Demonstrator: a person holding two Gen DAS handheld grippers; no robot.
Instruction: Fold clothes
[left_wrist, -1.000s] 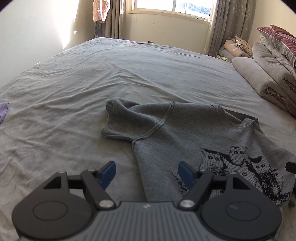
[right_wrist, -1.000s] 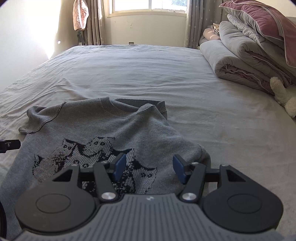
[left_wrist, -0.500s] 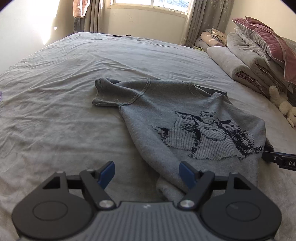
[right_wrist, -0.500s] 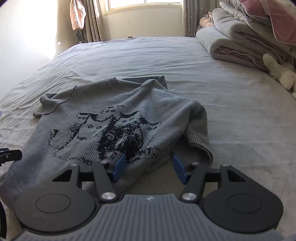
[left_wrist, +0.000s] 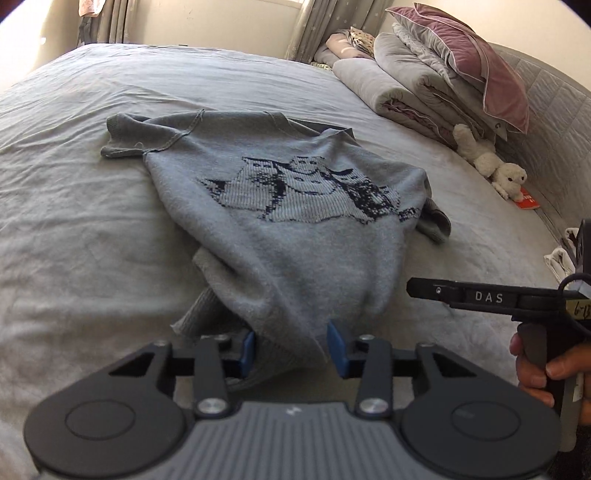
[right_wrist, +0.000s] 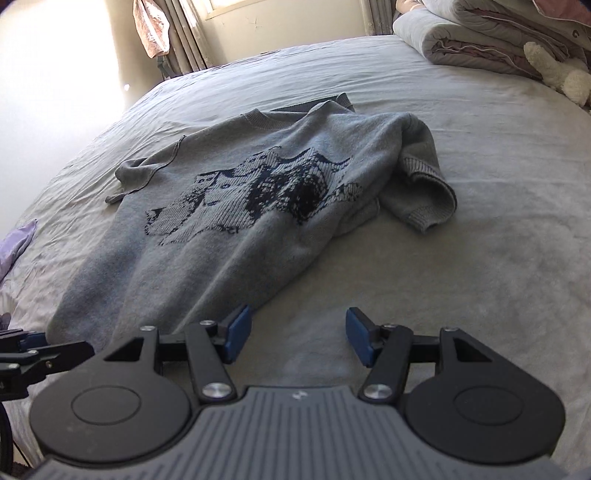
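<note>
Left tongs (left_wrist: 291, 349) closing, seemingly clamped on sweater (left_wrist: 280, 221) hem; right tongs (right_wrist: 297, 341) apart, beside it.

Sunlit curtains (right_wrist: 184, 37) behind a grey-sheeted bed (left_wrist: 92, 221) bearing folded quilts (left_wrist: 406, 85).

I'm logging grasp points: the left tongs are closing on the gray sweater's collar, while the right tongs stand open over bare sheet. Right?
Not quite. The left tongs are closing on the gray sweater at its bottom hem, not its collar; the collar lies at the far end, as the left wrist view shows. The right tongs do stand open over the bare sheet.
</note>
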